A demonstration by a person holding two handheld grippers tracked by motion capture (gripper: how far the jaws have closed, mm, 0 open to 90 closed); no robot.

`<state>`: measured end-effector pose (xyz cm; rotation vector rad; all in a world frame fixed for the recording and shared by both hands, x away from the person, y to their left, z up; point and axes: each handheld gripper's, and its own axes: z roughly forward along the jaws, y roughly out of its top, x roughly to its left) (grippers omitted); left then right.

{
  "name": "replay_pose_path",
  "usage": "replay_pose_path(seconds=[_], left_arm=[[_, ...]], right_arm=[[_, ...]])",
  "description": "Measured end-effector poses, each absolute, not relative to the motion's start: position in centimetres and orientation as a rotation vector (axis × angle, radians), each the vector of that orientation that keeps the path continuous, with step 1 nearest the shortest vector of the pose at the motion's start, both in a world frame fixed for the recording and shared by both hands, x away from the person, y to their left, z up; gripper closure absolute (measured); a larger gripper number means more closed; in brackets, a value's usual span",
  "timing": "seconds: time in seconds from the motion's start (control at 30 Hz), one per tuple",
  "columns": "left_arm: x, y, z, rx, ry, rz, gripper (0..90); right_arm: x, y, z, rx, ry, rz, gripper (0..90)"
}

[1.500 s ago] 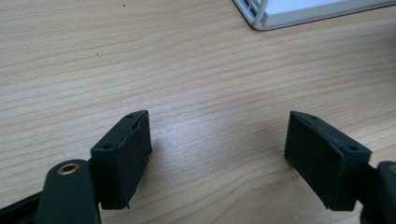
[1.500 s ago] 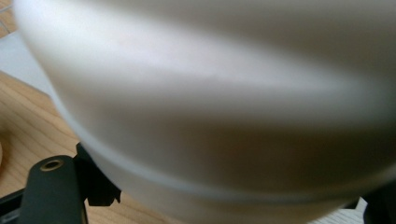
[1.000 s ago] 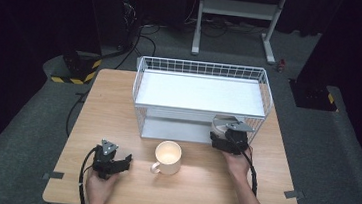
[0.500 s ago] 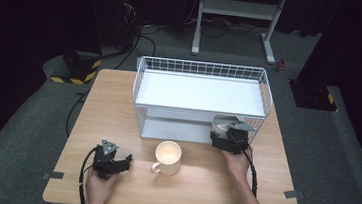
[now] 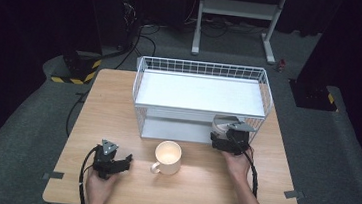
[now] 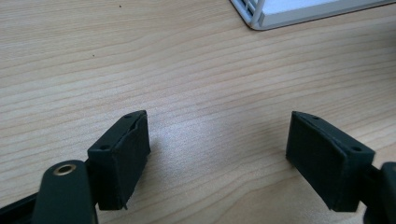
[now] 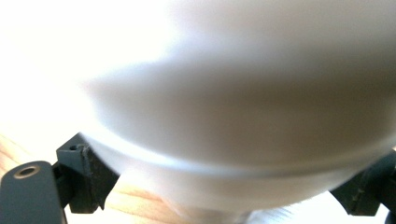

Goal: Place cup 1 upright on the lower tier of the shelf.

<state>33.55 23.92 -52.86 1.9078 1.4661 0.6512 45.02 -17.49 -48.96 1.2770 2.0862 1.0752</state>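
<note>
White rounded bowl (image 7: 243,116), glossy and blurred by closeness, sits right between the jaws of the right claw (image 7: 224,186), bulging up and ahead of them. From the high view the bowl (image 5: 223,125) lies just beyond the right claw (image 5: 220,136), at the near right corner of the white wire two-tier rack (image 5: 200,91), by its lower shelf. The right jaws have just been opening with the bowl between them; whether the pads press on it I cannot tell. Judgement: the bowl is delivered to the rack and the letting-go is under way; backing the claw out is left. Cream ceramic mug (image 5: 168,155) stands on the table to the left of that claw, untouched, perhaps next. Left claw (image 5: 124,163) rests low, left of the mug, jaws apart with only bare wood between them (image 6: 217,154). Surface: pale wood-grain table (image 5: 119,101). Room: dark, grey carpet floor (image 5: 315,145), white metal stand (image 5: 238,9) behind, cables trailing.
</note>
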Motion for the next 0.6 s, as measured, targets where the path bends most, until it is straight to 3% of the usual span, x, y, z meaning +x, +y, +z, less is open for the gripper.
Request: replay_pose_path(seconds=[0.47,0.6], left_arm=[[33.5,23.9,-52.9,1.908,1.466,0.651,21.8],[33.6,23.9,-52.9,1.907,1.467,0.651,21.9]], right_arm=[[44.0,-18.3,-49.3,1.315,2.074,1.076,14.1],[43.5,-18.4,-49.4,1.317,2.093,1.064,20.4]])
